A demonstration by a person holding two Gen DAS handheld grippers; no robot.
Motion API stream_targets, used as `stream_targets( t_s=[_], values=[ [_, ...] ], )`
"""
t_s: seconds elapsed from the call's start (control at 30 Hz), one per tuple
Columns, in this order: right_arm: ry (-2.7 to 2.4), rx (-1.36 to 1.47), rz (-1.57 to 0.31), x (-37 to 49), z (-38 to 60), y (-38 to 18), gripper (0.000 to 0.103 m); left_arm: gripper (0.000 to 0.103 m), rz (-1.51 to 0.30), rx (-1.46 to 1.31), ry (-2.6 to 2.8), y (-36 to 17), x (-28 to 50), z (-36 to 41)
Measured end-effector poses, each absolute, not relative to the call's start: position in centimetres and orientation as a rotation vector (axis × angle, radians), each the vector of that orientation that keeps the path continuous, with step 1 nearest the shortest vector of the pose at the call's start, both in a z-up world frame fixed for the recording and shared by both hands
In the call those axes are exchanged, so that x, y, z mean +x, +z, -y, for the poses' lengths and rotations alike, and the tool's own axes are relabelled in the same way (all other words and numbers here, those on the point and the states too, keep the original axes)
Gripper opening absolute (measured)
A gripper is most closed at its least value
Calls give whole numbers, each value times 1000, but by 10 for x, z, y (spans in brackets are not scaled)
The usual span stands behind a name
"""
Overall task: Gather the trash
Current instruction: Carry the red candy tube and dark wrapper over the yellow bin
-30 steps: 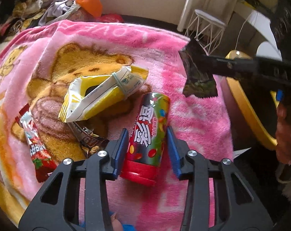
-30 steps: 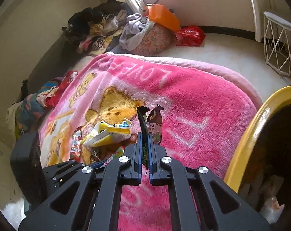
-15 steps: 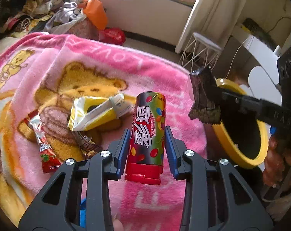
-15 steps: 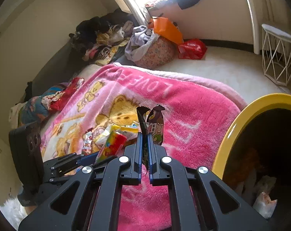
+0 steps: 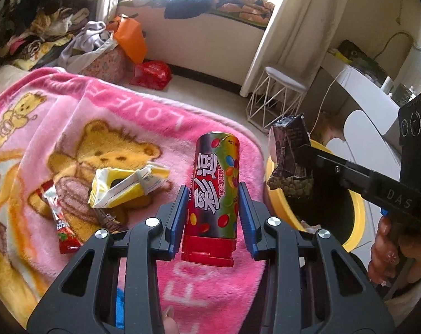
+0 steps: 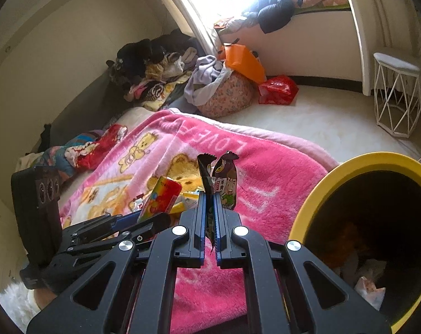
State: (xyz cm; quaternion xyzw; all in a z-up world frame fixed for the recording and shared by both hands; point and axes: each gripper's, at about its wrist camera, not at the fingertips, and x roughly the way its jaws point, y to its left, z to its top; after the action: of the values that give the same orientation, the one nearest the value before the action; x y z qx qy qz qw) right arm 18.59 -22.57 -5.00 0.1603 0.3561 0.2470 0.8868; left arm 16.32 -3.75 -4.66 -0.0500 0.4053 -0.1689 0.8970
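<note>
My left gripper (image 5: 212, 197) is shut on a colourful candy tube (image 5: 213, 192) with a red cap, held up above the pink bear blanket (image 5: 104, 117). The tube (image 6: 160, 199) and left gripper (image 6: 127, 222) also show in the right wrist view. My right gripper (image 6: 209, 203) is shut on a dark crumpled wrapper (image 6: 220, 179); that wrapper (image 5: 289, 158) hangs at the rim of the yellow bin (image 5: 280, 194). A yellow snack bag (image 5: 127, 185) and a red strawberry wrapper (image 5: 61, 220) lie on the blanket.
The yellow bin (image 6: 349, 164) stands at the blanket's right edge with trash inside. A white wire stool (image 5: 277, 97), a red bag (image 5: 152, 73) and piles of clothes (image 5: 43, 39) sit beyond on the floor. A hand (image 5: 388, 247) holds the right gripper.
Both grippers have risen. The candy tube came up off the blanket in my left gripper. The right gripper carried the dark wrapper rightward, closer to the yellow bin.
</note>
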Motion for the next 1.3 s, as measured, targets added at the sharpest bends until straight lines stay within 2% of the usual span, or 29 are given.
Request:
stream_targets(
  t_s=[1.3],
  values=[
    [358, 439, -670, 155, 318, -50, 5, 28, -789, -17, -510, -24, 148, 123]
  ],
)
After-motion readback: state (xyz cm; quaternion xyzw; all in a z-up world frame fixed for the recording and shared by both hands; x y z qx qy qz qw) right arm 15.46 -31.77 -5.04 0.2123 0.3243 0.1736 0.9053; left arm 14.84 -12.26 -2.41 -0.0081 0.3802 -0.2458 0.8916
